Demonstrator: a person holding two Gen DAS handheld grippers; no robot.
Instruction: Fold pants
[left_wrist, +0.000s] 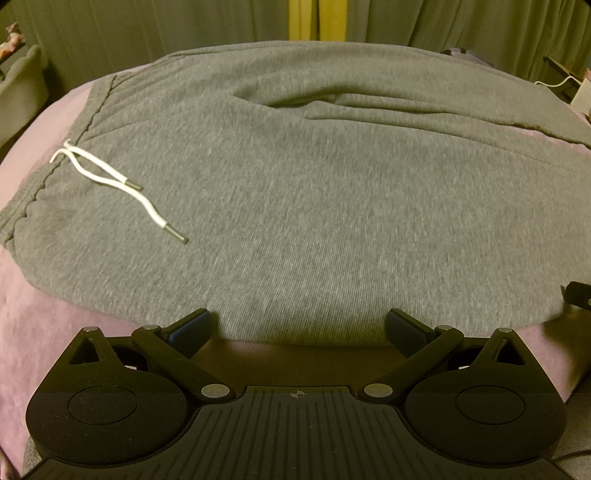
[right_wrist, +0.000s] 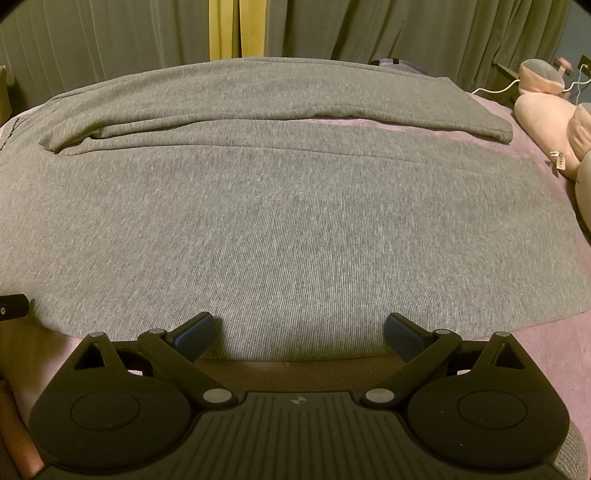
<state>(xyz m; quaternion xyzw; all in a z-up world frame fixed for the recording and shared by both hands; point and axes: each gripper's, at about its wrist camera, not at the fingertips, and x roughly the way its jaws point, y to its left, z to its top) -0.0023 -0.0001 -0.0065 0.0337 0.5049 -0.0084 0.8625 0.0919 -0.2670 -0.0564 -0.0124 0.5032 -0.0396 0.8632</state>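
Just ahead of both wide-open tools, left tool (left_wrist: 298, 326) and right tool (right_wrist: 299, 330), the pants (left_wrist: 295, 206) lie crosswise on the bed (left_wrist: 22, 332), waistband leftward, near hem between each tool's fingers.

Grey pants (left_wrist: 295, 192) flat on pink bedcover (left_wrist: 37, 314); left tool (left_wrist: 297, 325) spread wide at near hem.

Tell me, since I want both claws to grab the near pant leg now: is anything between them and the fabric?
Nothing visible is. The left claw and right claw are both open at the near edge of the grey sweatpants. The white drawstring lies off to the left by the waistband.
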